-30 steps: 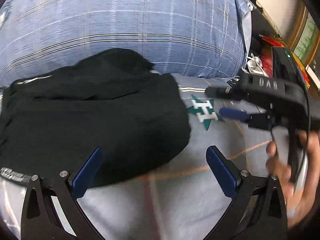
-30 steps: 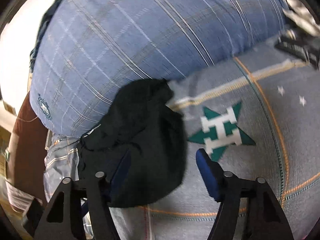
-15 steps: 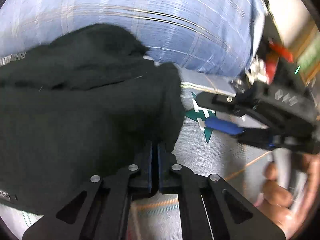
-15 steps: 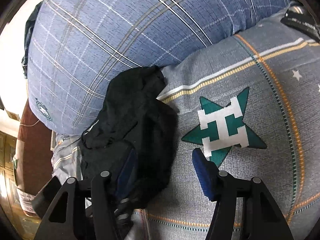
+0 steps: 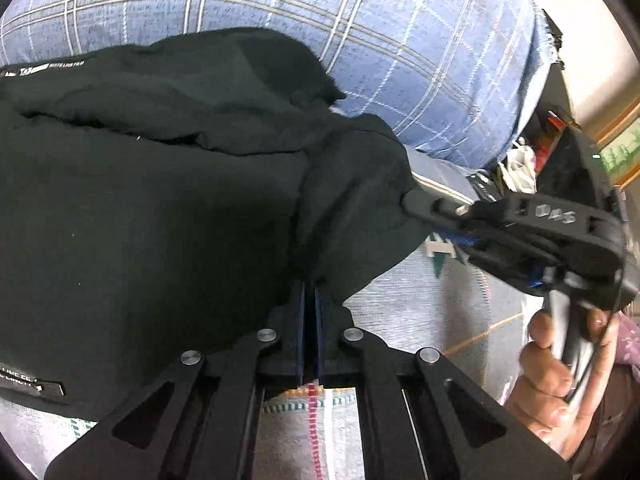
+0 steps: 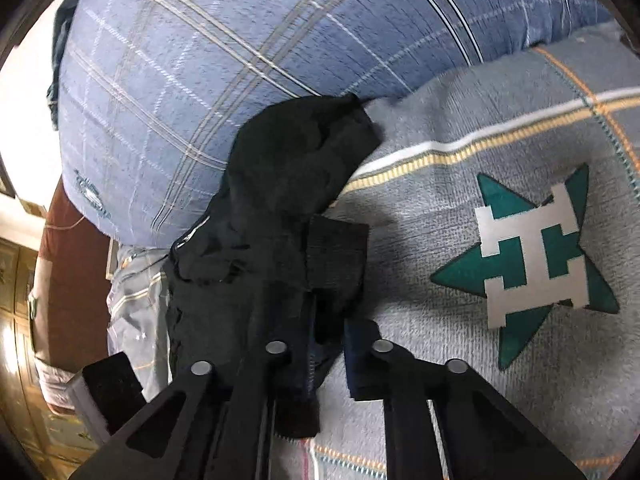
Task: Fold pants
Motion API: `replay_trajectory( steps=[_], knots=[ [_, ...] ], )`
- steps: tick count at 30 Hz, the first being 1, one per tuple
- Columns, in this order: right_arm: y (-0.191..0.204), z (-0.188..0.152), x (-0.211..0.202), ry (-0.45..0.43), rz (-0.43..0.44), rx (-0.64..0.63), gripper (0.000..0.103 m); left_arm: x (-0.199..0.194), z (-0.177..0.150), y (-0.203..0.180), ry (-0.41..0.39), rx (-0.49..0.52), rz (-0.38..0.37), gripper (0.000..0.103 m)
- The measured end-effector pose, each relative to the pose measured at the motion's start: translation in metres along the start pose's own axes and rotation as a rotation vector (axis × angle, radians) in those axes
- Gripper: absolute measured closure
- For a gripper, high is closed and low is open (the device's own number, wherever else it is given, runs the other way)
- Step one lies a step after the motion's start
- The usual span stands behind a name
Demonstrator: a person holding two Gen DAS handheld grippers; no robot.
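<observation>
Black fabric pants (image 5: 160, 208) bunched on grey patterned bed cover (image 5: 420, 312), against blue plaid pillow (image 5: 400, 48); left hand-held gripper (image 5: 309, 300) pinched on hem. Right wrist view: right hand-held gripper (image 6: 328, 344) clamps ribbed cuff.

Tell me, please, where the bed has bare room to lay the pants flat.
The grey bedspread lies bare around the green star, right of the black pants. Toward the blue plaid pillow it is crowded; both tongs grip the pants.

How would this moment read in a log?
left gripper: shut on pants | right gripper: shut on pants | pants on bed
</observation>
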State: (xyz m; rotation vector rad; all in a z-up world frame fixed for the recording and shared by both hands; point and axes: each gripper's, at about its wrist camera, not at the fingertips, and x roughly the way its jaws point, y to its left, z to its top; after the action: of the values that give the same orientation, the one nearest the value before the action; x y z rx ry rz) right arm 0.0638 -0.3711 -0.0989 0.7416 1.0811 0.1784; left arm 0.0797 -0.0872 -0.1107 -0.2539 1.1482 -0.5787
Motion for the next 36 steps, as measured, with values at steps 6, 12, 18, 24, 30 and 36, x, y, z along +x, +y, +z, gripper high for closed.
replay_trajectory(
  steps=[6,12,18,24,30,36],
  knots=[
    [0.016,-0.008,-0.063,-0.12,-0.01,-0.047,0.096,-0.021,0.004,-0.028,-0.07,0.099,0.02,0.056],
    [-0.023,0.002,-0.053,-0.101,-0.209,0.066,0.093,-0.028,0.016,-0.041,-0.093,0.174,0.074,0.049],
    [-0.024,0.004,-0.046,-0.09,-0.285,0.064,0.079,-0.034,0.032,-0.031,-0.077,0.22,0.164,0.048],
    [0.003,-0.001,-0.066,-0.221,-0.327,-0.048,0.045,-0.043,0.044,-0.015,-0.098,0.24,0.231,0.037],
    [0.026,0.011,-0.052,-0.195,-0.182,-0.133,0.038,-0.039,0.057,0.022,-0.121,0.113,0.226,0.03],
    [0.045,0.08,0.014,-0.095,-0.172,-0.171,0.032,-0.047,0.076,0.06,-0.132,-0.02,0.218,0.029]
  ],
)
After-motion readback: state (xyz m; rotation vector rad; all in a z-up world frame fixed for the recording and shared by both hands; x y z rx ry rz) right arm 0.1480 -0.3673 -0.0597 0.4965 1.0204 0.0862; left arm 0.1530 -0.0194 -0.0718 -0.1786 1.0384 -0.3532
